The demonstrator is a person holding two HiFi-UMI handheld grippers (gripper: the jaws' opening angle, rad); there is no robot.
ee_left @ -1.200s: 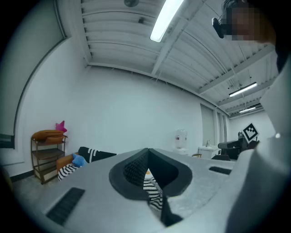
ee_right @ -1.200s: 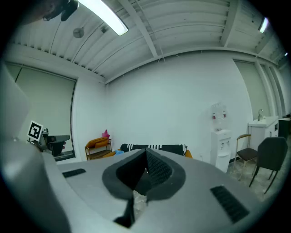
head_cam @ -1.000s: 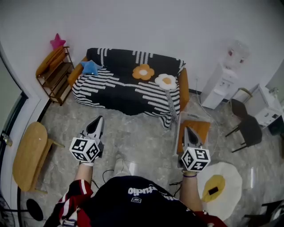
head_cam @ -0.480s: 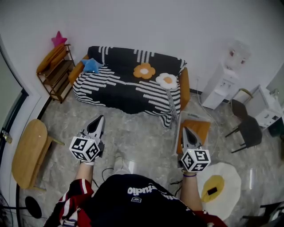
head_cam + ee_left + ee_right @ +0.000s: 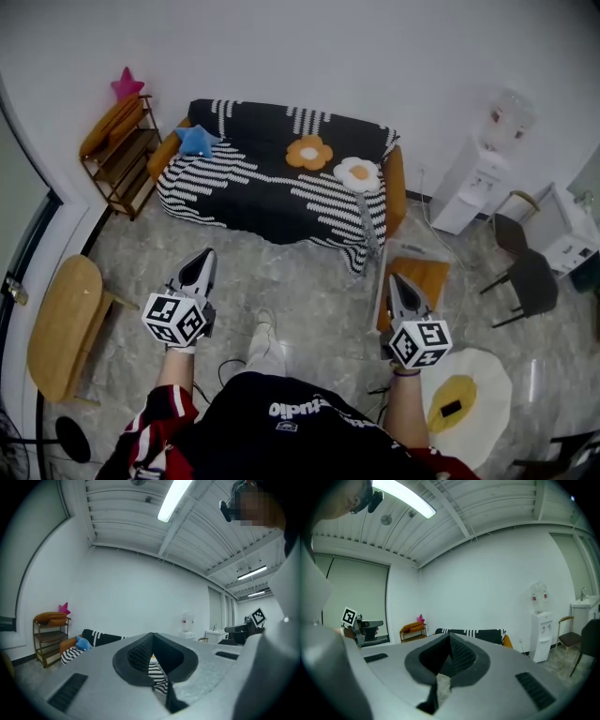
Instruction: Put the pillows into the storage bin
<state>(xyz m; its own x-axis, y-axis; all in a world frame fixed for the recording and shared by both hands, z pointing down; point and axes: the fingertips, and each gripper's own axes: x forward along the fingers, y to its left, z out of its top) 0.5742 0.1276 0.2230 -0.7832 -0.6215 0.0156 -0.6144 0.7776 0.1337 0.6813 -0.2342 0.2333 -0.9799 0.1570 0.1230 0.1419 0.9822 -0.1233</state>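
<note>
Currently standing on grey stone floor [image 5: 300,281], well back from sofa [image 5: 272,192] under black-and-white striped cover, set against white wall.

Holding left gripper [image 5: 201,257] low ahead of body, clenched tip to tip, empty; striped sofa visible through the slot behind the tips in left gripper view. Holding right gripper [image 5: 395,280] at same height, also clenched, empty, aimed toward sofa and wall. Grippers well apart, one either side of body.

Pillows all untouched, well away from both grippers:
- orange flower pillow [image 5: 309,152] on sofa seat, right of middle.
- white flower pillow [image 5: 357,173] just beside it, nearer the sofa's right arm.
- blue star pillow [image 5: 196,140] at sofa's left end, by the armrest.
- pink star pillow [image 5: 127,84] on top of wooden shelf [image 5: 114,155], left of sofa.

Storage bin [image 5: 424,269], clear-walled with orange-brown showing inside, on floor just beside sofa's right end, partly covered by right gripper in head view. Cannot tell contents.

Elsewhere: white water dispenser [image 5: 472,183] against wall right of sofa, dark chair [image 5: 525,279] further right, egg-shaped mat [image 5: 473,398] on floor by right arm, small dark item on its yellow centre.
</note>
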